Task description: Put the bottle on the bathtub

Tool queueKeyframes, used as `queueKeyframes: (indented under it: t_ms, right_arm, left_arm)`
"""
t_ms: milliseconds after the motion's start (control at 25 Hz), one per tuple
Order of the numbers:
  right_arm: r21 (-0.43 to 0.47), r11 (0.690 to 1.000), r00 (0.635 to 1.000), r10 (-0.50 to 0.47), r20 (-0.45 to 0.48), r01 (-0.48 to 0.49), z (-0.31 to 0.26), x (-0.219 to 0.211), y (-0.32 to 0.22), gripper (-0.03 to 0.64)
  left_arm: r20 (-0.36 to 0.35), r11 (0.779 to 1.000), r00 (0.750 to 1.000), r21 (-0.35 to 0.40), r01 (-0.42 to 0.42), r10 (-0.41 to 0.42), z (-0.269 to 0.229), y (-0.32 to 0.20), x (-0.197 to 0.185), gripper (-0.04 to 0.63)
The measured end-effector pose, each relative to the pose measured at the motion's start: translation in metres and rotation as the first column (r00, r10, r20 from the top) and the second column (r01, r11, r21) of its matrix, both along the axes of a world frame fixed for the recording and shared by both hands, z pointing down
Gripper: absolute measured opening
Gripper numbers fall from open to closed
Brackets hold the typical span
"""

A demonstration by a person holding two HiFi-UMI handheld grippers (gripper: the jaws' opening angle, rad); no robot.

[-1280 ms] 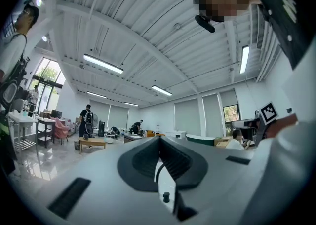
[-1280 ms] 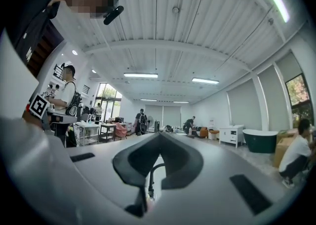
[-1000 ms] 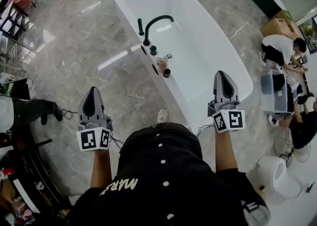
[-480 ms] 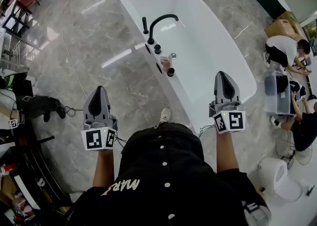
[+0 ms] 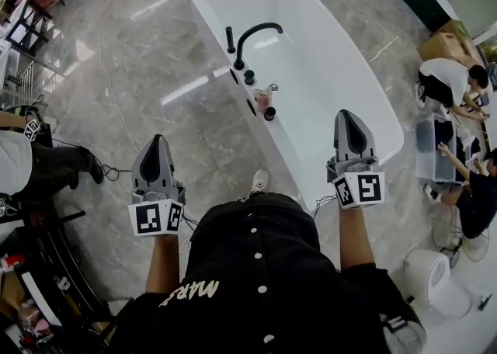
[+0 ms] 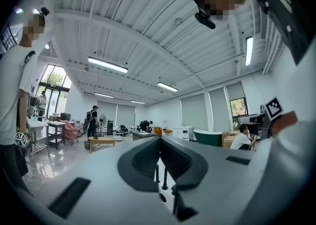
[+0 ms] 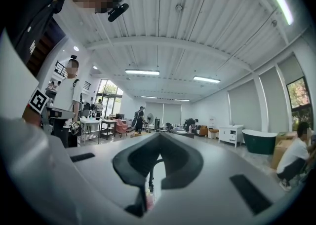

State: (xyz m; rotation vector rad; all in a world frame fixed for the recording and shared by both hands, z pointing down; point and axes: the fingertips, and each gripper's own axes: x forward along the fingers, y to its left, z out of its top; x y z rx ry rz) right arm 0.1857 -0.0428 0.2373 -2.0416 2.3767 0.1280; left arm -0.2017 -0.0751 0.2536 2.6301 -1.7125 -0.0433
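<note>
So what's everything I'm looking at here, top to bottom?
bathtub: one, white, centre.
tap: one, black, on the tub's rim.
bottle: one, pinkish, on that rim beside the tap.
cardboard box: one, brown, far right.
person in white top: one, crouched by the box.
person in black top: one, right edge, lower.
person at left edge: one, dark trousers.
left gripper: one, grey, jaws shut, empty.
right gripper: one, grey, jaws shut, empty.
</note>
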Motion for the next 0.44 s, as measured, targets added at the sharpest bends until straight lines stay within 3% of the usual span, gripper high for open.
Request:
queueKeyframes:
  t_ms: [440]
  right_arm:
    - [-0.005,1.000,1.000,-0.012,0.029,0.012,0.0013,-0.0051,-0.0094,0.002]
  left_arm:
    - [-0.004,1.000,1.000,-0.006,0.003,-0.003,0.0018,-0.0006,0.0031,0.009]
